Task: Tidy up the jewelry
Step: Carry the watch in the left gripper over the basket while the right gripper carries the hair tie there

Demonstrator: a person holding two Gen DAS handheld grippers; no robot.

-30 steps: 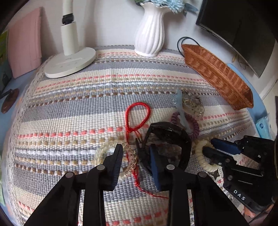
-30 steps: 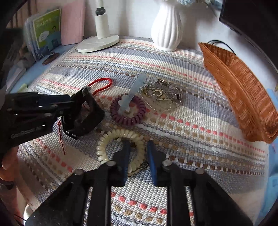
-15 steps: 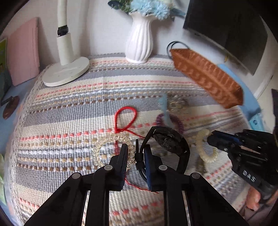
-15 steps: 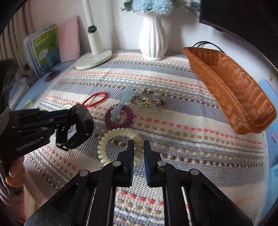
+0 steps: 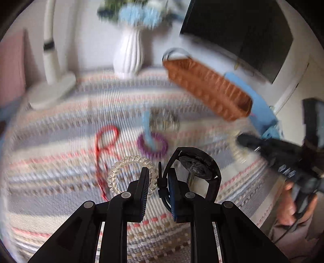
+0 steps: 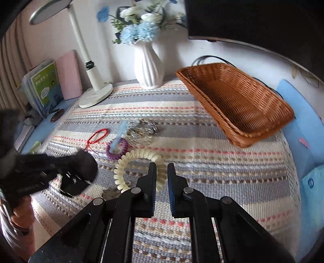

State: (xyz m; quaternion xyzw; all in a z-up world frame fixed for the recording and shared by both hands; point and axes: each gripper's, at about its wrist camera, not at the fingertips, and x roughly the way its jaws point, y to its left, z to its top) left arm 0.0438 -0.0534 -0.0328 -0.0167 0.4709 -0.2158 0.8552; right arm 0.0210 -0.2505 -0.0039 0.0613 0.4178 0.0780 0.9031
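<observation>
My left gripper point(image 5: 159, 172) is shut on the strap of a black watch point(image 5: 194, 165), which hangs just above the striped mat. My right gripper point(image 6: 162, 168) is shut on a cream spiral bracelet point(image 6: 139, 155), lifted off the mat; in the left wrist view this gripper point(image 5: 241, 139) shows at the right with the cream coil dangling, blurred. Still lying on the mat are a clear spiral bracelet point(image 5: 129, 163), a red cord bracelet point(image 5: 105, 139), a purple spiral bracelet point(image 5: 152, 144) under a pale blue strip point(image 5: 146, 129), and a silver chain pile point(image 6: 143, 129).
A brown wicker basket point(image 6: 239, 101) sits at the mat's right back. A white vase point(image 6: 148, 66) with flowers and a white lamp base point(image 6: 95, 97) stand at the back, a dark monitor point(image 6: 253, 18) above right, books point(image 6: 44, 87) at the left. A hand point(image 6: 20, 214) holds the left tool.
Both grippers have risen away from the mat. The left one closed on the watch strap and lifted the watch. The right one lifted the cream bracelet off the mat.
</observation>
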